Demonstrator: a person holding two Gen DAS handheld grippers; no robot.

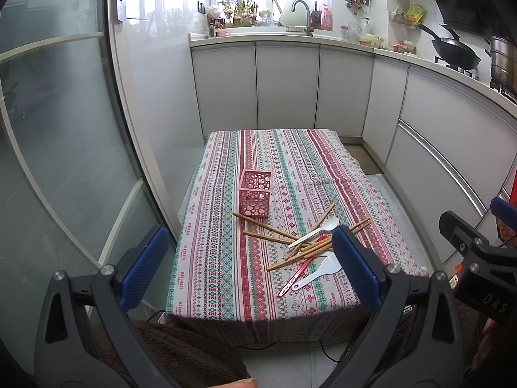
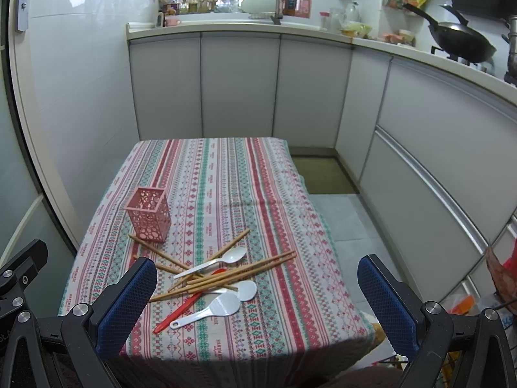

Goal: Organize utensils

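Pink perforated square plastic holder stands upright on striped-cloth counter, apparently empty. Just beside it, loose pile of brown wooden chopsticks, white plastic spoons, white rice paddle & red utensil. Left claw & right claw both spread wide, holding nothing, near counter's front edge.

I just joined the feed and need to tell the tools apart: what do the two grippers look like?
Both look alike: the left gripper and right gripper have black frames with silver bolts and blue textured pads. In the left view, the right gripper's body shows white letters "DAS". Brown fuzzy fabric shows below.
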